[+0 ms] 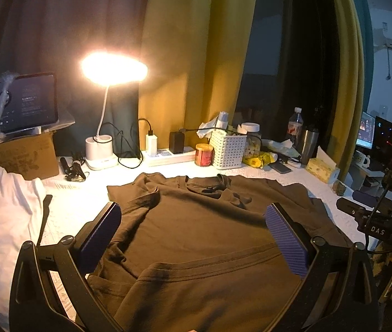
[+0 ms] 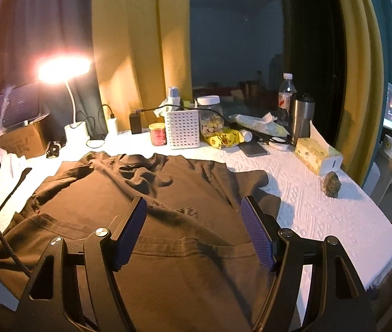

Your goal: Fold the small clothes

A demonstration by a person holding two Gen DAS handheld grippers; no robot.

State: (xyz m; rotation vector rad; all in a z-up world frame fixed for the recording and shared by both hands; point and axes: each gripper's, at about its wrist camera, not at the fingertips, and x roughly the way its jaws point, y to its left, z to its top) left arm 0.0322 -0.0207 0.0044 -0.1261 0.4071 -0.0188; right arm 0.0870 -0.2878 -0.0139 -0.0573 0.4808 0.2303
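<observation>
Lying flat beneath both spread tongs: brown t-shirt [image 1: 196, 229] (hem folded up), left tongs [image 1: 196, 238], right tongs [image 2: 193, 232] empty.

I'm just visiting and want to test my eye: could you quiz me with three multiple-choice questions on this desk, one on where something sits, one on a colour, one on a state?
1. Where is the tissue box?
A. right of the brown T-shirt
B. on the cardboard box
C. under the lamp

2. What colour are the gripper pads?
A. red
B. purple
C. white

3. How do the left gripper and right gripper stand?
A. both shut on cloth
B. one shut
C. both open

Answers: 1 A, it stands on the white cover right of the shirt. 2 B, ribbed purple faces. 3 C, the fingers are spread with nothing between them.
</observation>
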